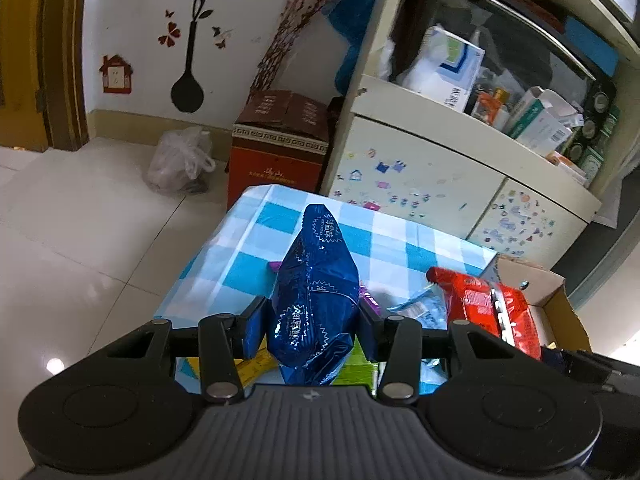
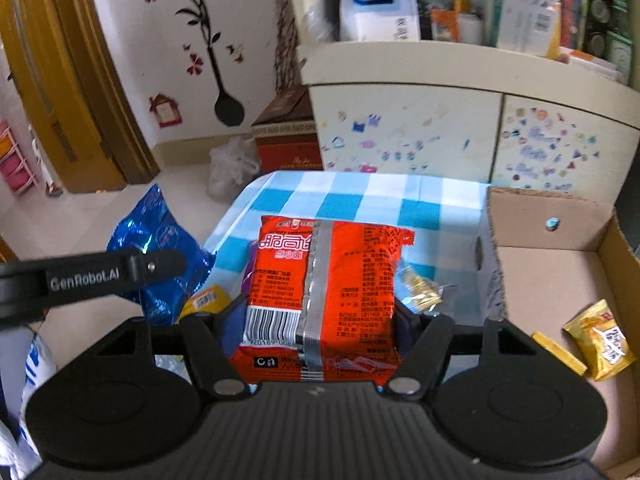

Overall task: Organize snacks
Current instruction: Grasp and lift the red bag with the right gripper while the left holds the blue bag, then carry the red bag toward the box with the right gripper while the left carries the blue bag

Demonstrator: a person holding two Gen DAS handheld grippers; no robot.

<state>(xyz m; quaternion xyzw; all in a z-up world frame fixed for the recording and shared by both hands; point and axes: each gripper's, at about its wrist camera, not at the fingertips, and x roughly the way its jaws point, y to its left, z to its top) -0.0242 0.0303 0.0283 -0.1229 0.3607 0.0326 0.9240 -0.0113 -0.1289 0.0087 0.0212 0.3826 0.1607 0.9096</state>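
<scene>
A: Blue foil first. What has it?
B: The left gripper (image 1: 310, 324) is clamped on the blue snack bag (image 1: 314, 300), held above the checked table (image 1: 400, 248).
A: And to its right?
B: The right gripper (image 2: 320, 320) squeezes the red snack packet (image 2: 326, 300); the cardboard box (image 2: 552, 272) sits right of it, gold packets (image 2: 600, 344) inside.

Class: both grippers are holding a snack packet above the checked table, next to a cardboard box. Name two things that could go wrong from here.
1. The blue foil packet is crinkled and pinched low by the left gripper; it may slip out.
2. The right gripper holds the red packet left of the cardboard box; it could catch the box wall.
</scene>
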